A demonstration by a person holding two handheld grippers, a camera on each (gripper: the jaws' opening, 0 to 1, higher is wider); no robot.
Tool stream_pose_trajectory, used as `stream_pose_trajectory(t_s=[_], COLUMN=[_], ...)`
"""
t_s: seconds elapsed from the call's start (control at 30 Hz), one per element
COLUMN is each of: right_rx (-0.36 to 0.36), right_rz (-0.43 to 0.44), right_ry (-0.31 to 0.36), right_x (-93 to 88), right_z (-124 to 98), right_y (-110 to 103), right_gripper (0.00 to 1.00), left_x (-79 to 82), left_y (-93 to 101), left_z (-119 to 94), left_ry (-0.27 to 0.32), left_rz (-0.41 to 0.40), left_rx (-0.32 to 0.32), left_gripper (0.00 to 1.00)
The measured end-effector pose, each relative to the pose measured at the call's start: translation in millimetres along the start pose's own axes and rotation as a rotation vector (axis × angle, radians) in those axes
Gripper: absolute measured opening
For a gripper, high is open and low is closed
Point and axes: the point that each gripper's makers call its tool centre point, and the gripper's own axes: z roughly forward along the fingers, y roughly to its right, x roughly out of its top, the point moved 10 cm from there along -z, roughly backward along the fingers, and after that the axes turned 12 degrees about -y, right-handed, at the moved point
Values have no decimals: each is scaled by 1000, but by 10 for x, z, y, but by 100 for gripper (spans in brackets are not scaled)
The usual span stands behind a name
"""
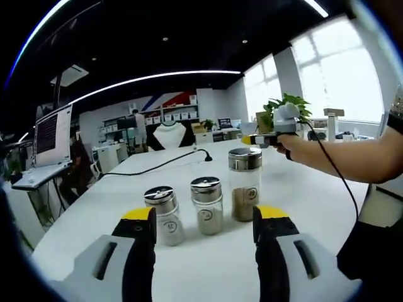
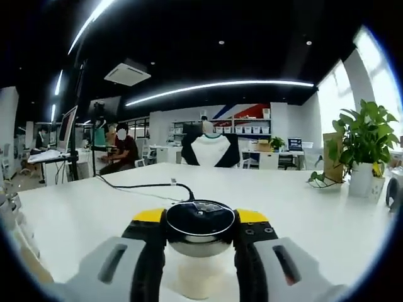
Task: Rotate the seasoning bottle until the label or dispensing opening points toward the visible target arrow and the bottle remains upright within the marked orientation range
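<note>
Three bottles (image 1: pixel 208 201) stand close together, narrow gaps between; a black cable (image 1: pixel 160 163) crosses the table (image 1: pixel 315 195) behind.

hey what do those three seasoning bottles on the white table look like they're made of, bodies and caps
All three, the left bottle, middle bottle and tall bottle, look like clear glass or hard plastic; the seasoning shows through their walls. Their caps look like polished metal, shiny and mirror-like. In the right gripper view the right claw flanks a cap with a dark glossy top and chrome-like rim.

My grippers: grey bodies, black jaws, yellow tips. Three clear bottles (image 1: pixel 208 204) on white table (image 1: pixel 315 195), chrome caps, tan/white fill. Black cable (image 1: pixel 157 165) behind bottles; green plant (image 2: pixel 365 135), white pot.
</note>
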Motion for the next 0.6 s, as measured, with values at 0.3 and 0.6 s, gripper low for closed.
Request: stream_pose_trajectory(t_s=[0.3, 0.6], right_rx=[87, 187], right_rz=[-10, -2], right_ry=[-2, -23], right_x=[-77, -180], right_z=[-468, -1122], right_y=[-146, -364], right_gripper=[38, 38], left_x=[70, 204], left_y=[120, 676], left_z=[-100, -179], left_ry=[39, 113], left_rz=[16, 100], left_rx=[-28, -219], left_gripper=[65, 65])
